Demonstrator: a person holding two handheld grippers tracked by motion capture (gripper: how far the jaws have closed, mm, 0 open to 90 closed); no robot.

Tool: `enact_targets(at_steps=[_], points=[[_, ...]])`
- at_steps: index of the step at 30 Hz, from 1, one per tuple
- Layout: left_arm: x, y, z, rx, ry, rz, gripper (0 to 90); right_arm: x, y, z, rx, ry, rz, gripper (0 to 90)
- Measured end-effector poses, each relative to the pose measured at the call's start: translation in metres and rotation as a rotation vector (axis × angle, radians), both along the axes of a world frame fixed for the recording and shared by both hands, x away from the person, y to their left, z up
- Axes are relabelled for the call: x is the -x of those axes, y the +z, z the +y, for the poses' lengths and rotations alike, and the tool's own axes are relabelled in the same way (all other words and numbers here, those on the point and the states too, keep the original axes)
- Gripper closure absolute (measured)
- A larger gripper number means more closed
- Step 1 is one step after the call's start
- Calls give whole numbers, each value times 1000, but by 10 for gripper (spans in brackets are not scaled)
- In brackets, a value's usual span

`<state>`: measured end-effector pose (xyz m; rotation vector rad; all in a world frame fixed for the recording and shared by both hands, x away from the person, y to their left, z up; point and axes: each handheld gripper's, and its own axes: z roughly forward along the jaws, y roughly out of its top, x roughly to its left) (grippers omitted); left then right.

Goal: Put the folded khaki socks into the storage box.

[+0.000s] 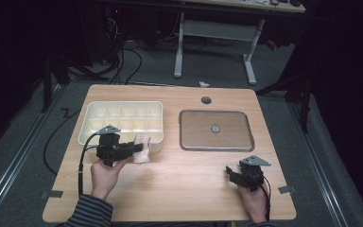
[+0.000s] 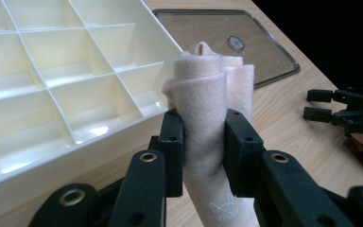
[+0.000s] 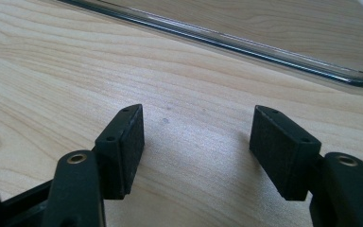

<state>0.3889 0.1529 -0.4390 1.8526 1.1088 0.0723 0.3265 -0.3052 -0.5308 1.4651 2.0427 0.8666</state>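
A rolled pale pink cloth (image 2: pixel 212 94) is pinched between the black jaws of my left gripper (image 2: pixel 203 142), with a small white logo near its lower end. In the high view the left gripper (image 1: pixel 137 150) holds this cloth (image 1: pixel 142 147) just in front of the near right corner of the cream divided tray (image 1: pixel 87 118). The tray's compartments (image 2: pixel 52 71) look bare. My right gripper (image 1: pixel 230 174) rests low over the wood at the front right, jaws apart with nothing between them (image 3: pixel 196 142).
A clear flat lid (image 1: pixel 216 130) with a round knob lies on the table to the right of the tray. Its edge (image 3: pixel 264 47) runs just beyond my right gripper. A dark round grommet (image 1: pixel 206 100) sits near the far edge.
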Motion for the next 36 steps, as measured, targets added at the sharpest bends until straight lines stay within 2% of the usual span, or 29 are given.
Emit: enact_targets(at_steps=[6, 20, 29, 36], points=[[-1, 3, 3, -31, -1, -15, 717, 0, 0, 0, 0, 0, 0, 359], [-6, 5, 20, -15, 56, -9, 716, 0, 0, 0, 0, 1, 1, 357], [-10, 4, 27, -28, 69, -1, 716, 0, 0, 0, 0, 1, 0, 356], [-16, 10, 31, -40, 80, -5, 716, 0, 0, 0, 0, 1, 0, 356]])
